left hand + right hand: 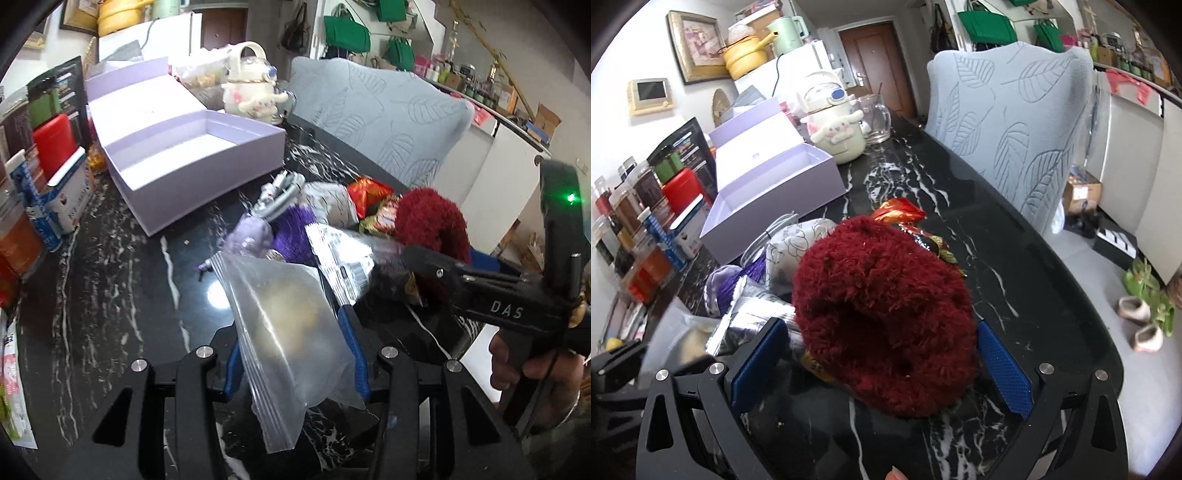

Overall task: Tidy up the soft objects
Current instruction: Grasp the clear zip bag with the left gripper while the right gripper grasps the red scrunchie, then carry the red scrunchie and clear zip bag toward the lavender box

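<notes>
My clear bag [291,343] hides most of my left gripper's [295,354] blue pads, so I cannot see how they press it. Something round and tan inside the bag is too cloudy to name. The fuzzy red thing [882,328] covers the pile behind it and the table between my right gripper's [882,365] fingers.

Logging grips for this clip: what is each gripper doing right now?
Left gripper: closed on the clear zip bag.
Right gripper: open around the red fuzzy item, pads not pressing.
</notes>
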{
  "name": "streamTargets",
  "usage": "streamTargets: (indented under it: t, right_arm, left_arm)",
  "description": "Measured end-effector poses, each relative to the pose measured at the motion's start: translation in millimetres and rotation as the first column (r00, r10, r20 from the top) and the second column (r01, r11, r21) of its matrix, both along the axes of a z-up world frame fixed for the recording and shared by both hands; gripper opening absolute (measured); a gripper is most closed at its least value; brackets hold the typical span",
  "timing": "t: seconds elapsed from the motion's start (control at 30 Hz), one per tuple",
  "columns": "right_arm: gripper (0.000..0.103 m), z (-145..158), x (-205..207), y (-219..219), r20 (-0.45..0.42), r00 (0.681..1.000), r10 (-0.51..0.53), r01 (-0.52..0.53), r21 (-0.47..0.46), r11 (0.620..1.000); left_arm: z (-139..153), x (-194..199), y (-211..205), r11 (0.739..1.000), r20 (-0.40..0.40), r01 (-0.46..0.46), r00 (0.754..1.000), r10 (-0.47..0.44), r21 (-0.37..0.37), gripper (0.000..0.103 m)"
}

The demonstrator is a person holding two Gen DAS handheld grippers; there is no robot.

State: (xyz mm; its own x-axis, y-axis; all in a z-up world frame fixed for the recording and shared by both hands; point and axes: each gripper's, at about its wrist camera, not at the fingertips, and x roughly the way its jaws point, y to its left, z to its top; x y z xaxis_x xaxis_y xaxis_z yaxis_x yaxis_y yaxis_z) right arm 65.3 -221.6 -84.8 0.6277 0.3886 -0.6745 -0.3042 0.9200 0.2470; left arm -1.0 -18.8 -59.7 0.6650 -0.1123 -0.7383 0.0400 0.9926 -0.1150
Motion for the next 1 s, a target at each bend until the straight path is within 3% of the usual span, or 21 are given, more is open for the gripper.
streamTargets:
  t: [0.03, 0.1, 0.27, 0.37, 0.53, 1.0]
  right_arm:
    - [0.103, -2, 1, 0, -0.004, 1.0, -0.003, 0.003, 0.003, 1.0]
    - [0.092, -2, 2, -1, -0.005, 1.0, -0.004, 0.004, 0.02, 1.0]
    - [0.045, 0, -2, -6, 0.006, 1.0, -0.005, 0.005, 0.037, 0.999]
    - [0.035, 3, -6, -9, 0.022, 1.0, -0.008, 0.007, 0.038, 0.999]
    - [0.03, 10, -12, -10, 0.031, 0.999, -0.009, 0.008, 0.049, 0.999]
    - [0.03, 33, -35, 2, 0.072, 0.997, 0.02, -0.026, 0.093, 0.995]
  left_arm:
    - [1, -1, 2, 1.0, 0.004, -0.005, 1.0, 0.005, 0.0, 0.046]
    - [3, 0, 2, 1.0, 0.008, -0.01, 1.0, 0.01, 0.0, 0.046]
    - [3, -3, 1, 1.0, 0.011, -0.009, 1.0, 0.009, -0.002, 0.046]
    - [4, -4, 2, 1.0, 0.014, -0.008, 1.0, 0.008, -0.011, 0.046]
    - [8, -8, 6, 1.0, 0.026, -0.008, 1.0, 0.008, -0.015, 0.046]
    - [31, -18, 26, 1.0, 0.092, -0.024, 0.995, 0.024, -0.01, 0.046]
